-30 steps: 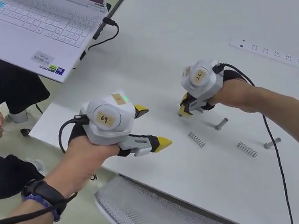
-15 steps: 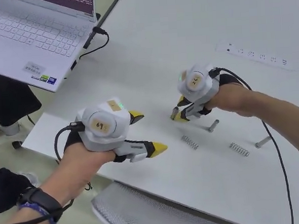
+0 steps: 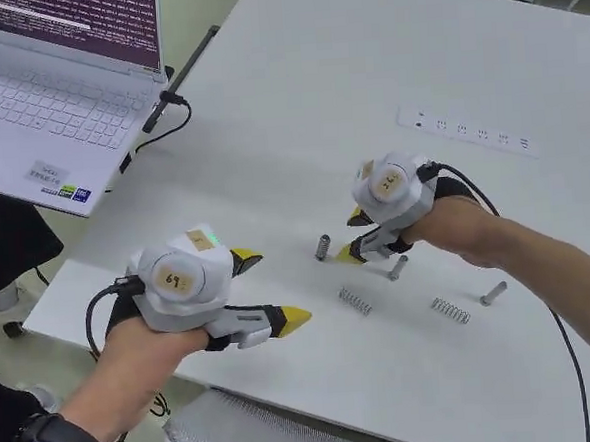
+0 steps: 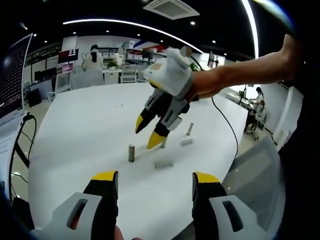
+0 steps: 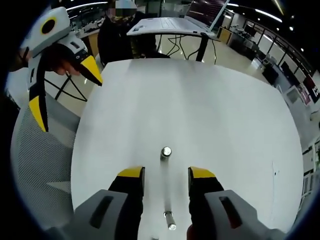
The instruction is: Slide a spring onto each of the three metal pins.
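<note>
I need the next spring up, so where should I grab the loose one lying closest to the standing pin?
Take the spring near one end, jaws closing across its coils from straight above. It lies flat on the table, sides clear, and an end grip probably leaves the other end free for a pin.

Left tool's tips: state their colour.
Yellow tips on the left tool; clearest in the left gripper view.
</note>
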Motion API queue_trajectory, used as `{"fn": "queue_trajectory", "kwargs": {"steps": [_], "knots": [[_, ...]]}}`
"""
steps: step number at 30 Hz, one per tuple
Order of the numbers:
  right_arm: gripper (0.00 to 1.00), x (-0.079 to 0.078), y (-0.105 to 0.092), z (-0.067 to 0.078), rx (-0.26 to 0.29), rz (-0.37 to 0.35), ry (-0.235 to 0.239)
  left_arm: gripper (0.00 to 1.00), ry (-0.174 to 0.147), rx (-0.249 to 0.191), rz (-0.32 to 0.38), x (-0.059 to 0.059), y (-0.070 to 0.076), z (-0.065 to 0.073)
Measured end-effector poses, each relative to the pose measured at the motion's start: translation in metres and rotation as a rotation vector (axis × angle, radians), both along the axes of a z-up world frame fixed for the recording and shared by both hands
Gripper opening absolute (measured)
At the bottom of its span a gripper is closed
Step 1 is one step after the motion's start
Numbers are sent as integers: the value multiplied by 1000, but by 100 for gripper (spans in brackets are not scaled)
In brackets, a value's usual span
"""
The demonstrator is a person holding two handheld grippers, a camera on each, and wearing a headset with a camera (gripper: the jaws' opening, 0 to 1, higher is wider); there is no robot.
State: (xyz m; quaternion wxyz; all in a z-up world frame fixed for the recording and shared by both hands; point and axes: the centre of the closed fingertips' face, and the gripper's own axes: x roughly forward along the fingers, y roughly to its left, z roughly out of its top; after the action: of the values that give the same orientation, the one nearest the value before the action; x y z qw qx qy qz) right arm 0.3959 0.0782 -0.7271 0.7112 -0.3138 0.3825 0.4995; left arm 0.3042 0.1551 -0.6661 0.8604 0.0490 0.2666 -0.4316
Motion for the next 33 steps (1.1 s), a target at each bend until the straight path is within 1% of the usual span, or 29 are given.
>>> {"fn": "queue_trajectory", "kwargs": {"steps": [4, 12, 16, 17, 20, 24, 26, 29, 30, 33], "knots": [[34, -2, -6, 4, 14, -21, -16, 55, -5, 1, 7, 3, 2, 2], [36, -9, -19, 17, 56, -68, -51, 55, -17, 3, 17, 10, 2, 7], [37, -15, -27, 18, 65, -89, -50, 55, -20, 4, 17, 11, 1, 8], [37, -17, -29, 20, 78, -101, -49, 55, -22, 5, 16, 12, 1, 8], [38, -21, -34, 20, 90, -128, -50, 56, -24, 8, 15, 13, 1, 9], [39, -26, -39, 24, 123, -160, -52, 56, -24, 5, 21, 15, 1, 10], [40, -28, -45, 26, 142, -193, -55, 56, -24, 7, 23, 16, 1, 11], [41, -29, -51, 27, 156, -221, -58, 57, -25, 11, 19, 16, 1, 11], [41, -30, -56, 28, 171, -246, -62, 57, -25, 14, 16, 16, 0, 11], [42, -34, -66, 32, 192, -286, -71, 57, -26, 15, 14, 17, -1, 12]]}}
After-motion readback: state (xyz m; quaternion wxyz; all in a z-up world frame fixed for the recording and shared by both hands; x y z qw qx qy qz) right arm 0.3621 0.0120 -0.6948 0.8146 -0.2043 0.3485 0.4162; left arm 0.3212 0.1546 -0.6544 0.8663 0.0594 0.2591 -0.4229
